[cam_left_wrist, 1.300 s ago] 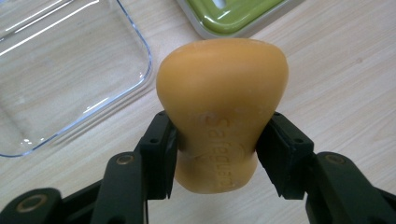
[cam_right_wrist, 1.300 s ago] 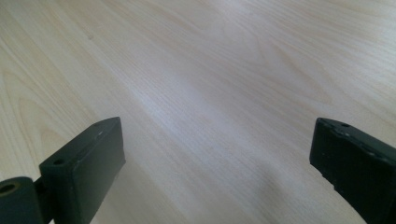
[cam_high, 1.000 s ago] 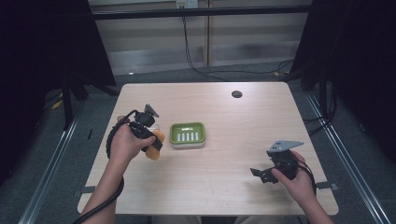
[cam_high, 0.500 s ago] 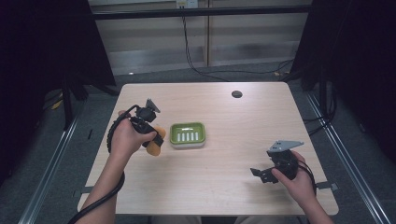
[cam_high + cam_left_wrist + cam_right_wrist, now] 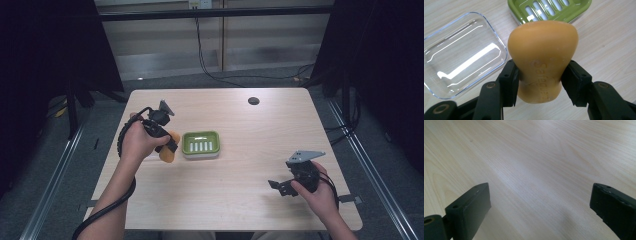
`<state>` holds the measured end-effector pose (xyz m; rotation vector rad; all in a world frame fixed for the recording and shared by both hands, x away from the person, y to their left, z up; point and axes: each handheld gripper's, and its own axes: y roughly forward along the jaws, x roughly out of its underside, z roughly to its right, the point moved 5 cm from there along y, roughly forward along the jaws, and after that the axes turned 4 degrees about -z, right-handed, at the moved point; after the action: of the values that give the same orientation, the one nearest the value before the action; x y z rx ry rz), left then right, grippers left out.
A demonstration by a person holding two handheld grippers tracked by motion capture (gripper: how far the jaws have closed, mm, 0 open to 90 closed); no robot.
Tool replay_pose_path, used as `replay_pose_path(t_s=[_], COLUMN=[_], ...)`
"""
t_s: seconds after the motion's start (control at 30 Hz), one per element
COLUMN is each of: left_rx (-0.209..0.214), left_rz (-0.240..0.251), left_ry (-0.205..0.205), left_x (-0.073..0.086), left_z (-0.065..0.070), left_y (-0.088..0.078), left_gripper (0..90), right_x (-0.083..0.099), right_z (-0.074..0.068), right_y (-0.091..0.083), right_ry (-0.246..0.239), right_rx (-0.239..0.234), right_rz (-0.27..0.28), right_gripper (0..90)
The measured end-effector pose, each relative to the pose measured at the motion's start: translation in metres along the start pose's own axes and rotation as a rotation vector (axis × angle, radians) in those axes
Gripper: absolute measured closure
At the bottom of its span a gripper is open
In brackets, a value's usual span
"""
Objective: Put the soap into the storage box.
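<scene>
- Light wood-grain tabletop (image 5: 260, 150) with rounded corners; small dark round cable hole (image 5: 253, 101) near its far edge.
- Grey floor (image 5: 100, 150) around the tabletop, darker on the left.
- Metal rails run along the floor on both sides: left rail (image 5: 55, 175), right rail (image 5: 365, 160).
- Back wall of pale panels (image 5: 165, 45) with a dark horizontal bar (image 5: 215, 13) across the top.
- Black cable (image 5: 200, 50) hangs down the back wall and trails across the floor toward the right.
- Black curtains or dark panels at the left (image 5: 45, 50) and right (image 5: 385, 60) edges.
- Even overhead light, soft sheen on the tabletop, faint shadows.
</scene>
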<state>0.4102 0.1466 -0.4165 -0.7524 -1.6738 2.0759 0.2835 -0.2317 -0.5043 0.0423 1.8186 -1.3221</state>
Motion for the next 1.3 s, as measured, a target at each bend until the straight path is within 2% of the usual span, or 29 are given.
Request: replay_pose_path(t_s=[0.3, 0.43, 1.3], left_rx=[0.007, 0.005, 0.012], left_rz=[-0.021, -0.01, -0.022], left_ry=[0.001, 0.015, 0.023], left_x=[-0.007, -0.012, -0.031], left_z=[0.002, 0.001, 0.001], left_y=[0.003, 0.006, 0.01], left_gripper=[49.5, 49.5, 49.5], right_x=[0.0, 0.0, 0.0], right_z=[-0.001, 0.0, 0.0], right_y=[-0.001, -0.001, -0.001], right_ry=[0.005, 0.0, -0.001], right_rx=[0.002, 0.003, -0.002], right_rz=[-0.009, -0.001, 0.002], right_gripper=[2.7, 2.7, 2.8])
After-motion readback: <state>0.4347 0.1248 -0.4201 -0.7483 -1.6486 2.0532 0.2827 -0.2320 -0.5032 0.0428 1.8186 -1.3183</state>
